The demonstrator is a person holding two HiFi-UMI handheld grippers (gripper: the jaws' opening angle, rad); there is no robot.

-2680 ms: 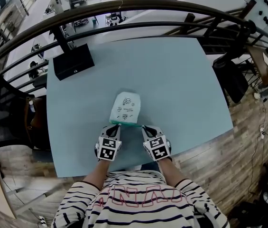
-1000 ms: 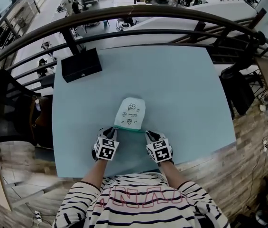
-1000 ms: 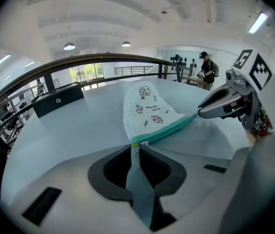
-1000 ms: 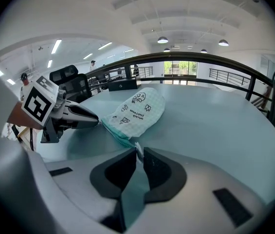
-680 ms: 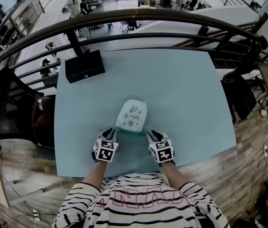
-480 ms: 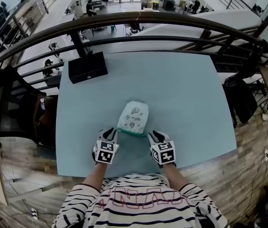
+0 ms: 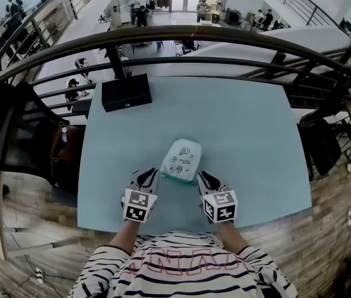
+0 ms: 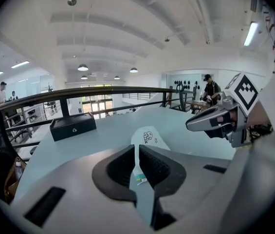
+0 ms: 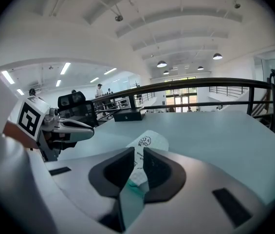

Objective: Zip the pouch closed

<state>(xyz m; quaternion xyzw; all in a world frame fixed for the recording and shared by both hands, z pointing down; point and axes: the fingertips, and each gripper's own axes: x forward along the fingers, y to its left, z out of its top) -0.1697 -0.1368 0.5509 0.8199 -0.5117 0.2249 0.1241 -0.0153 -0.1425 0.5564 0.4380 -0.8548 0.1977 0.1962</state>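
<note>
Left gripper (image 7: 148, 177): pressed together, empty.
Right gripper (image 7: 204, 179): jaws just closing partway, still apart; pouch (image 7: 181, 160) lies beyond them, ungripped.
Risk: zip may be unfinished; a re-grab could shove the loose pouch.

A black box (image 7: 126, 92) sits at the far left corner of the pale blue worktop (image 7: 256, 135), well ahead of the left claw (image 7: 151, 174). Beyond it a dark railing (image 7: 181, 35) curves across. A black office chair (image 7: 13, 129) stands off the worktop, left of that claw. Wooden floor (image 7: 330, 228) shows right of the right claw (image 7: 201, 176). People (image 7: 143, 14) stand far beyond the railing.
</note>
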